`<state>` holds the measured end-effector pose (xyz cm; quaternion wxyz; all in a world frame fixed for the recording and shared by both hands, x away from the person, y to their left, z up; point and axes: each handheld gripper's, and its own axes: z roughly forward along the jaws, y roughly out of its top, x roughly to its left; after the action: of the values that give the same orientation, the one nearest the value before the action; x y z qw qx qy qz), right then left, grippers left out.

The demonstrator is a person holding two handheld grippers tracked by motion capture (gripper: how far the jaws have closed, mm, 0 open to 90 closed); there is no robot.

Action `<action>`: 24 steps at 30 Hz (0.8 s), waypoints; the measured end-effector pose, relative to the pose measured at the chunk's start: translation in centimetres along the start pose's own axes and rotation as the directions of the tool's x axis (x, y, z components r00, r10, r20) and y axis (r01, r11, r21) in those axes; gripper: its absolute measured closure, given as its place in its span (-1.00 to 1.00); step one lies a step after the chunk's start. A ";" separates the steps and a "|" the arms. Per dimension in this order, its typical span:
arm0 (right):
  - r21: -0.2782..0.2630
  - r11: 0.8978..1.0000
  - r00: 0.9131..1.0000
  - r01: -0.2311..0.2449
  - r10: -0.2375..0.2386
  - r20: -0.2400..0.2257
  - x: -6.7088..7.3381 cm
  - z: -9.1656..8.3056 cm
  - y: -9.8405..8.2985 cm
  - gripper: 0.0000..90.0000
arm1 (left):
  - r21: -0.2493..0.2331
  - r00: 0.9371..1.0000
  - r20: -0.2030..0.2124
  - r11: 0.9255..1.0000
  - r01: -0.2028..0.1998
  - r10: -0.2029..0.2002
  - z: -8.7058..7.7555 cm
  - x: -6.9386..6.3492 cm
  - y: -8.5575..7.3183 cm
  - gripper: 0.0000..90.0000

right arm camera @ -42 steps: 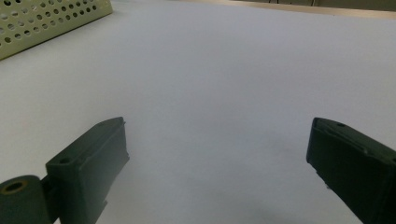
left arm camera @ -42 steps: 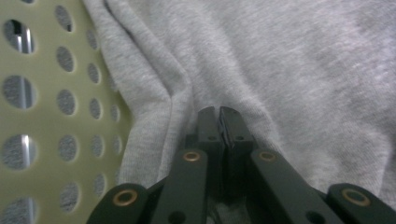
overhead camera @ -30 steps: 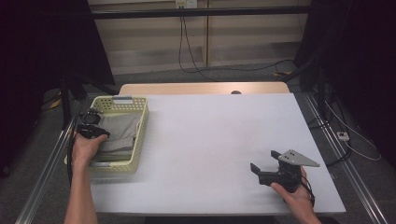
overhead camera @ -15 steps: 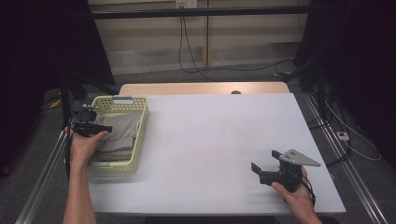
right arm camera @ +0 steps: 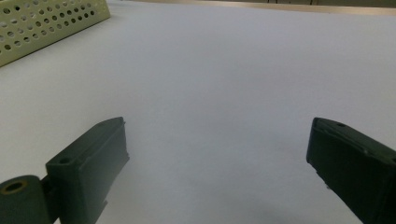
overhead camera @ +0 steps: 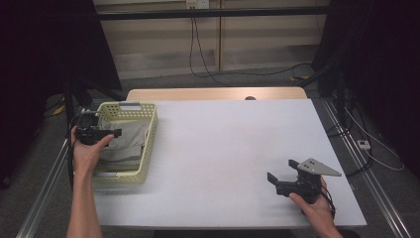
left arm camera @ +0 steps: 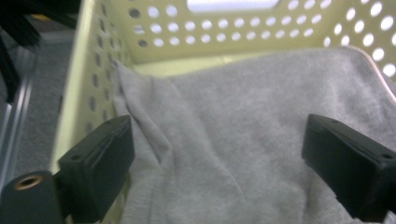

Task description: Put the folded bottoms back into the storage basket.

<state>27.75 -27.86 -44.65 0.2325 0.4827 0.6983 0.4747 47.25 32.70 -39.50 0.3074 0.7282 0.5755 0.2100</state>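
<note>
Here, left gripper [left arm camera: 215,154] hangs over one pale yellow perforated plastic basket [overhead camera: 148,144] at the worktop's [overhead camera: 233,148] left edge; its jaws have just been opening, now wide, gripping nothing. One rumpled grey cloth [left arm camera: 243,140] lies inside, long axis along the basket's length. Right gripper [right arm camera: 219,168] spread wide, empty, above bare worktop.

High view: overhead, facing forward across white table [overhead camera: 223,148]. Left gripper view: close, between its jaws, into yellow basket [left arm camera: 224,32]. Right gripper view: low over table, basket [right arm camera: 42,21] beyond left jaw.
</note>
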 end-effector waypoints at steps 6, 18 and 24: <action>0.002 1.000 1.000 0.005 -0.005 0.002 0.1 0.2 0.1 -0.89 | -0.070 1.000 0.005 0.997 -0.024 0.024 -1.1 -0.4 0.1 -0.88; 0.001 1.000 1.000 0.002 -0.002 0.018 0.1 0.0 0.1 -0.89 | -0.219 0.997 0.013 0.974 -0.065 0.070 -3.1 -1.3 0.3 -0.87; 0.000 1.000 1.000 0.010 -0.010 0.011 0.3 0.0 0.1 -0.89 | -0.178 0.994 -0.006 0.978 -0.109 0.109 -3.4 -2.5 0.3 -0.87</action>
<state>27.66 -27.61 -44.48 0.2385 0.4818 0.6994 0.4710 44.62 30.95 -36.73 0.3602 0.7286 0.5132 0.2757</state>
